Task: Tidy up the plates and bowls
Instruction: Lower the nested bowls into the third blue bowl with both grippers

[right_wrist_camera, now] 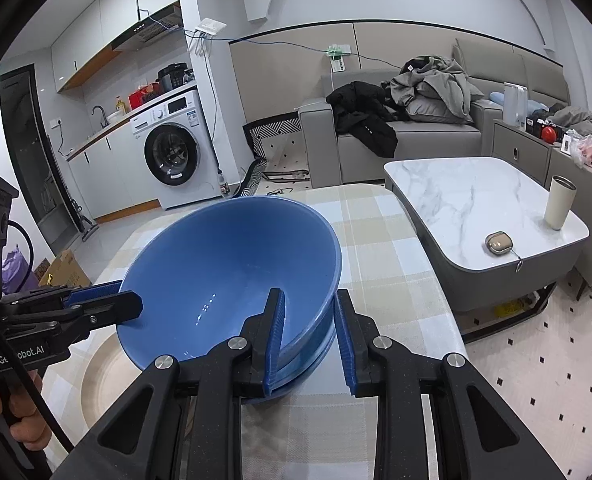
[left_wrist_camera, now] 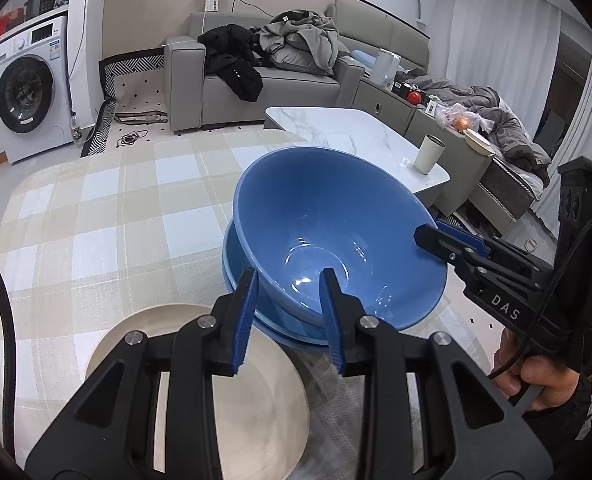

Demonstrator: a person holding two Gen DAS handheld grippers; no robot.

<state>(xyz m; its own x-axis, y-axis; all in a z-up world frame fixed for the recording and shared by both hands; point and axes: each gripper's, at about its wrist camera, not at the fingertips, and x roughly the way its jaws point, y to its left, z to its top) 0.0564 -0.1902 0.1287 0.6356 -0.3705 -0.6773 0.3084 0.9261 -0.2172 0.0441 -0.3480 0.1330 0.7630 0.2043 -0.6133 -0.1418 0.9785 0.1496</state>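
A deep blue bowl sits tilted over a second blue dish, whose rim shows below it on the checked tablecloth. I cannot tell whether the two touch. My left gripper is shut on the bowl's near rim, one finger inside and one outside. On the opposite rim my right gripper is clamped the same way. Each gripper shows in the other's view: the right, the left. A beige plate lies flat beside the blue stack, under my left gripper.
A marble coffee table stands just past the table's far corner, with a cream cup and a small case on it. Behind are a grey sofa with clothes and a washing machine.
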